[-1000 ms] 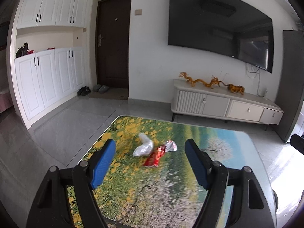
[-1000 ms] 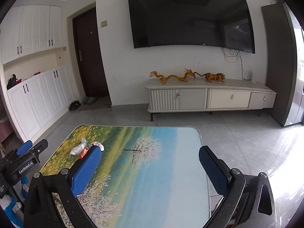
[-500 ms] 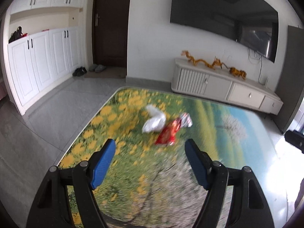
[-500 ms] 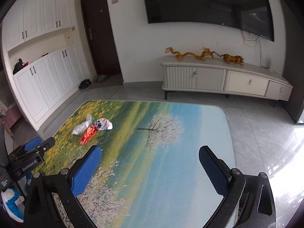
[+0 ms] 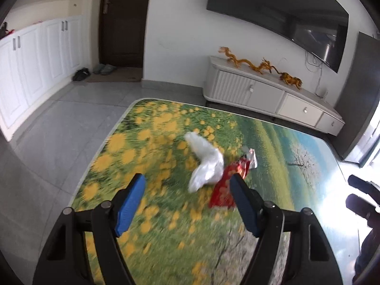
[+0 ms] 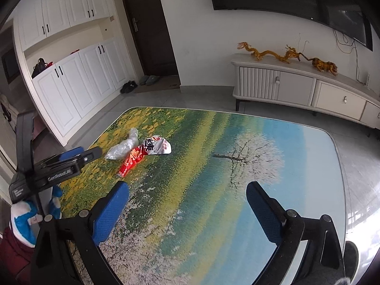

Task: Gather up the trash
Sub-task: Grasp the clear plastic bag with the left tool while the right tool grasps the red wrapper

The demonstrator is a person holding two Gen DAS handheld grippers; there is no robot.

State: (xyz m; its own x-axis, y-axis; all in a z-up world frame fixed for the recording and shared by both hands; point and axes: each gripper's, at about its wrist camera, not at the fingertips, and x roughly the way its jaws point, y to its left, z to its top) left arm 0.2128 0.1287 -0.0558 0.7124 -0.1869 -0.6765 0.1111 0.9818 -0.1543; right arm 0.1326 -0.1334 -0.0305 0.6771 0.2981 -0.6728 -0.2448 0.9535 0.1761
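A: We are looking first at the table (image 6: 273,142), its printed landscape top filling the lower half of both views. Behind it, at the upper right, the TV cabinet (image 6: 296,90) is carrying a golden dragon ornament (image 6: 266,53), with the dark television (image 5: 273,4) hanging above.

B: And the door (image 6: 149,23) and white cupboards (image 6: 78,80) are sitting at the upper left. The trash?

A: We are seeing three pieces bunched together on the yellow-flower part of the table, left of centre in the right wrist view. A crumpled clear plastic bag (image 5: 206,163) is lying leftmost, a red snack wrapper (image 5: 225,187) is touching it, and a white printed wrapper (image 6: 158,145) is lying against the red one's far end.

B: Fingers?

A: The left gripper (image 5: 187,201) is standing wide, its jaws having just been closing a little, nothing between the pads; the trash is lying just beyond its tips. The right gripper (image 6: 187,211) is gaping wide over bare tabletop, well apart from the trash.
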